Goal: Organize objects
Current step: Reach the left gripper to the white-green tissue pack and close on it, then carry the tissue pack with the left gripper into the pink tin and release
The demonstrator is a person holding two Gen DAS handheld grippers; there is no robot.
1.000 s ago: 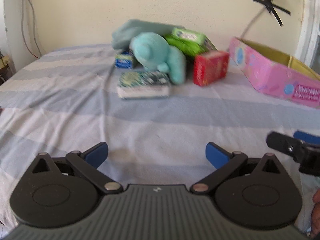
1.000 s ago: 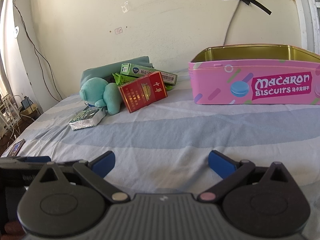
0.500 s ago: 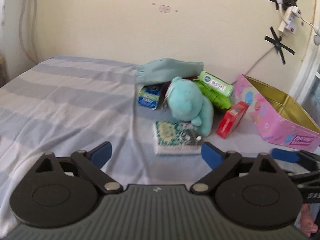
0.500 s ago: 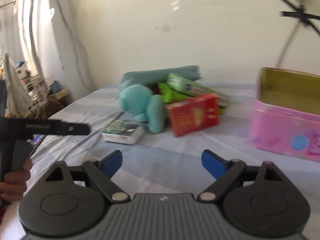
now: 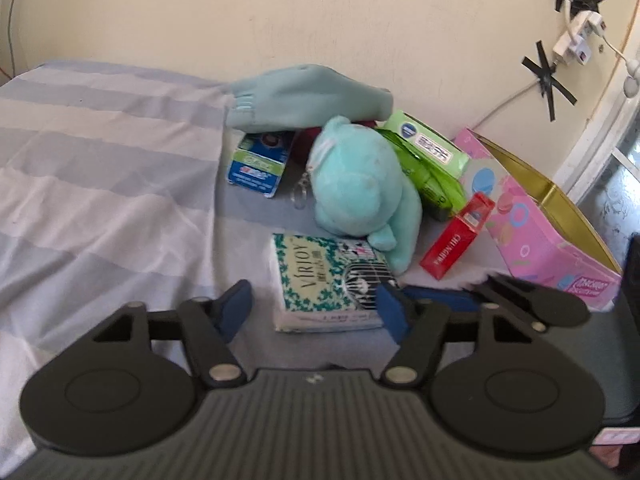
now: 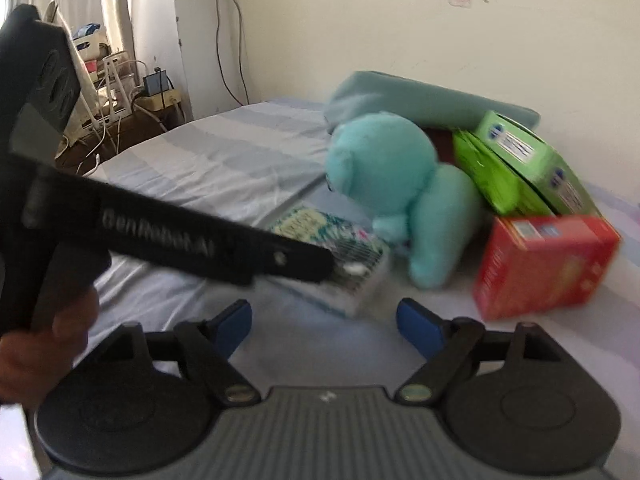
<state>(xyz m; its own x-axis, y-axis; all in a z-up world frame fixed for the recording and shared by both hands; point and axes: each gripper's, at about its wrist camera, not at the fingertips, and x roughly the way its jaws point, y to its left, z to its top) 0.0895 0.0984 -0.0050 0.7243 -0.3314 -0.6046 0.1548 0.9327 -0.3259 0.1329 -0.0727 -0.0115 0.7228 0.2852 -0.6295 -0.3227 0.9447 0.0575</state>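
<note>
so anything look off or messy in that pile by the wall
Yes: it is a jumble. The red box leans tilted beside the teal plush toy, the green packets lie slanted on one another, and a teal cloth drapes over the back.

Fuzzy teal cloth on the plush toy [image 5: 360,184] beyond the jaws. Glossy printed film on the tissue pack [image 5: 328,280] between them. Shiny gold metal inside the pink tin [image 5: 548,216]. Glossy red cardboard box [image 6: 544,264]. Matt striped cotton sheet [image 5: 100,184].
</note>
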